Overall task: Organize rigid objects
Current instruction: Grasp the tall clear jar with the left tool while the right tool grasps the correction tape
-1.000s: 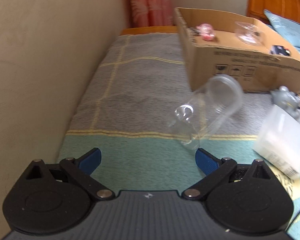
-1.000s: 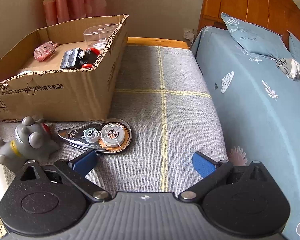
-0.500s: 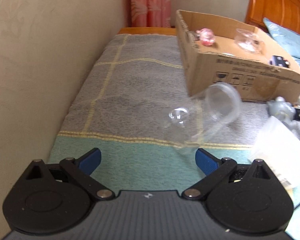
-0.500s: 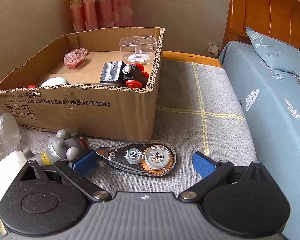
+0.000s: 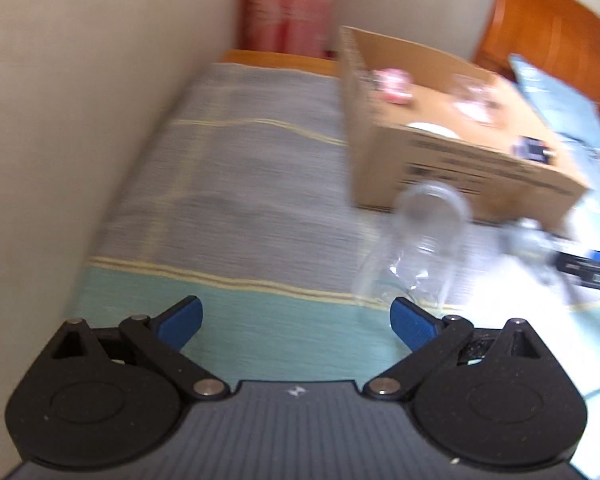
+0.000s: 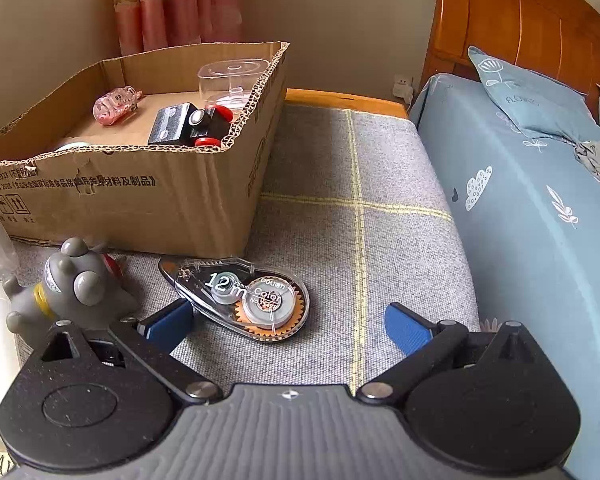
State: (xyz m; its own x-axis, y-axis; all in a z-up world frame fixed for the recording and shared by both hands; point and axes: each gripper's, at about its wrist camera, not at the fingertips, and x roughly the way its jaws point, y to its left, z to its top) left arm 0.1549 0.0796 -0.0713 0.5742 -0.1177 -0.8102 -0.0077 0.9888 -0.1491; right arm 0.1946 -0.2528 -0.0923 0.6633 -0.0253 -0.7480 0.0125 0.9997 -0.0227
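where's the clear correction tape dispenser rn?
Right wrist view: the clear correction tape dispenser lies flat on the grey blanket, just in front of the cardboard box, right of the grey toy figure.

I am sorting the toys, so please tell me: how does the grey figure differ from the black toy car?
The grey figure lies on the blanket outside the cardboard box; the black toy car sits inside it. The grey figure is rounded, with a yellow band; the black toy car is blocky, with red wheels. No gripper touches either.
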